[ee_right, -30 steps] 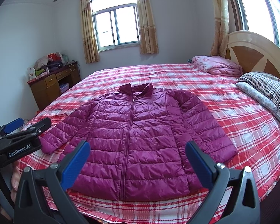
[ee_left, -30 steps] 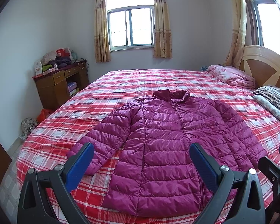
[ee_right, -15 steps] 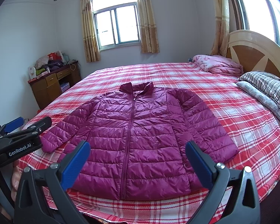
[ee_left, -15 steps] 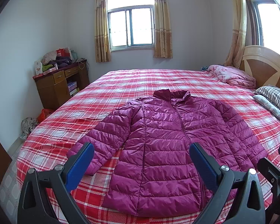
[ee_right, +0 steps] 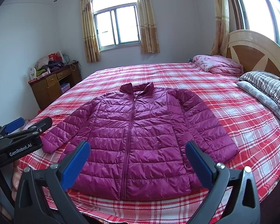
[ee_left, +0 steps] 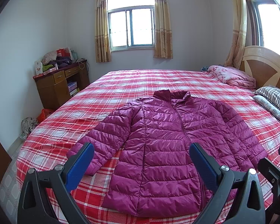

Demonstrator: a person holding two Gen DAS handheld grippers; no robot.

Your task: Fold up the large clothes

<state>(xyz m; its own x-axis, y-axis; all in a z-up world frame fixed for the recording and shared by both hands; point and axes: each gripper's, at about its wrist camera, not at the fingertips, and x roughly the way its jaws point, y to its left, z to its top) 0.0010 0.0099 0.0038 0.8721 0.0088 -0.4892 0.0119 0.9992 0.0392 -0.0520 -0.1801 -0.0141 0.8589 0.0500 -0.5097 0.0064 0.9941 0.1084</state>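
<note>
On bed (ee_right: 233,115): magenta puffer jacket (ee_right: 138,128) flat | both hand-held grippers spread: left (ee_left: 141,165), right (ee_right: 137,161) | label "GenRobot.AI" (ee_right: 20,150)

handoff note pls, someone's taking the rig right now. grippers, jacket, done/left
Left gripper: open, empty, held above the near edge of the bed.
Right gripper: open, empty, level with the left one.
Jacket: magenta puffer, lying flat face up on the plaid sheet, zipped, collar toward the window, hem nearest you, both sleeves spread out to the sides.
Done: jacket laid out. No fold made yet.
Left: all folding. Probably bring each sleeve in over the body, then fold hem toward collar.
</note>
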